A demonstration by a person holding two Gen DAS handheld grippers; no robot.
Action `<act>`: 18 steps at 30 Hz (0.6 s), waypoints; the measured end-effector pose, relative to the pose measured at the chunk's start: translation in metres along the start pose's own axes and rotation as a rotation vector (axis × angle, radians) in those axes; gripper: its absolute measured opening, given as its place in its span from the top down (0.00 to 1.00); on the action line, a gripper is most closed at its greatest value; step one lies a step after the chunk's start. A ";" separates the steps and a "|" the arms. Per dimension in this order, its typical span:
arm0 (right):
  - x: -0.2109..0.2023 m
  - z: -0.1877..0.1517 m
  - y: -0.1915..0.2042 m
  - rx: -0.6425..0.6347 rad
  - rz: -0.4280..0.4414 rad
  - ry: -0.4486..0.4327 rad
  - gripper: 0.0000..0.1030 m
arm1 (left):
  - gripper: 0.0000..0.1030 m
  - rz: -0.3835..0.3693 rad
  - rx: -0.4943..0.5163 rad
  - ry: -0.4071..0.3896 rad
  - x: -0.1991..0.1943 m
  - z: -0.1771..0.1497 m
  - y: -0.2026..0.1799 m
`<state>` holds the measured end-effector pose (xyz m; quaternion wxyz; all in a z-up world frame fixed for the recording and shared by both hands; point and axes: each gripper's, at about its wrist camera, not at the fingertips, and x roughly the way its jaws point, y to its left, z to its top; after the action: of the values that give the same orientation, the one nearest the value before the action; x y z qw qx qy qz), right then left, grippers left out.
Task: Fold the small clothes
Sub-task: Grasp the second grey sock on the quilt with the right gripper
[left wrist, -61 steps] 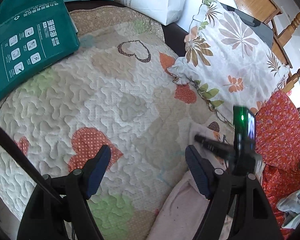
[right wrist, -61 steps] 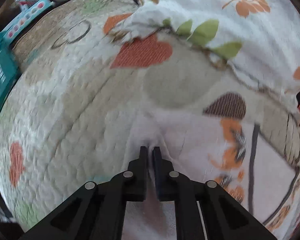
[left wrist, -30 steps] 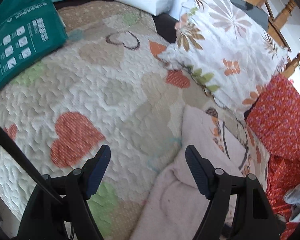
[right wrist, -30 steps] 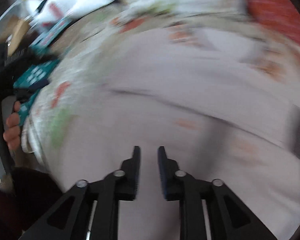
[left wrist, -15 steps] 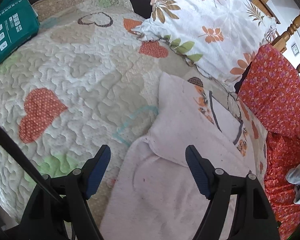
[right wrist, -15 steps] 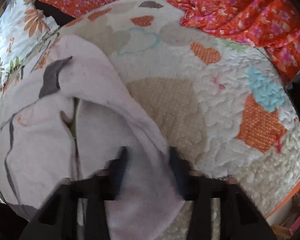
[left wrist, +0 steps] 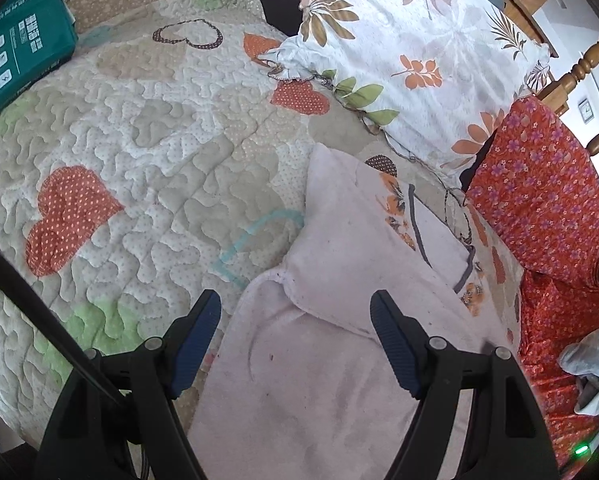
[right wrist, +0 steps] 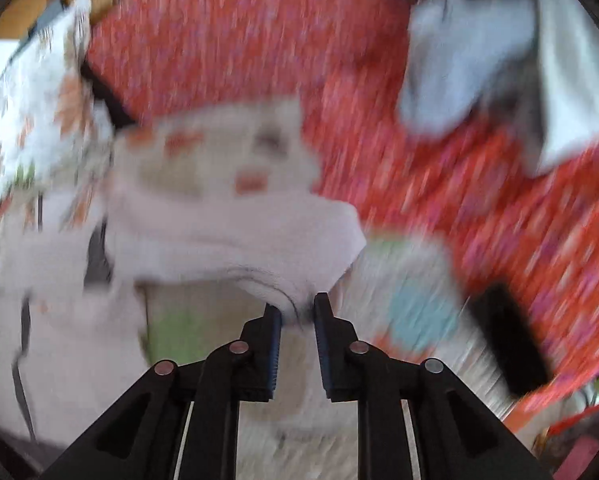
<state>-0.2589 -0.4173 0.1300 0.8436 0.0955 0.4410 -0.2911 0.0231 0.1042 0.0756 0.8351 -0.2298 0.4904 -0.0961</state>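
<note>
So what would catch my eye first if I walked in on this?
Probably the pale pink garment lying partly folded on the heart-patterned quilt, straight ahead of the wide-open left gripper. Then the bright red floral cloth on the right, beside the leaf-print pillow.

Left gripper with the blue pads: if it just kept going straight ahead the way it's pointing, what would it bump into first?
Probably the pale pink garment. The left gripper hangs open over it, and a folded layer lies right between its fingers. Depth is hard to judge through the fisheye.
</note>
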 end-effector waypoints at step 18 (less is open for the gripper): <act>0.104 -0.006 -0.103 0.464 0.163 0.122 0.58 | 0.26 0.014 0.025 0.066 0.018 -0.014 -0.004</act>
<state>-0.2763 -0.5407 0.0536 0.7915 0.3393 0.4033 -0.3094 0.0208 0.0896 0.0577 0.8221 -0.2125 0.5179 -0.1038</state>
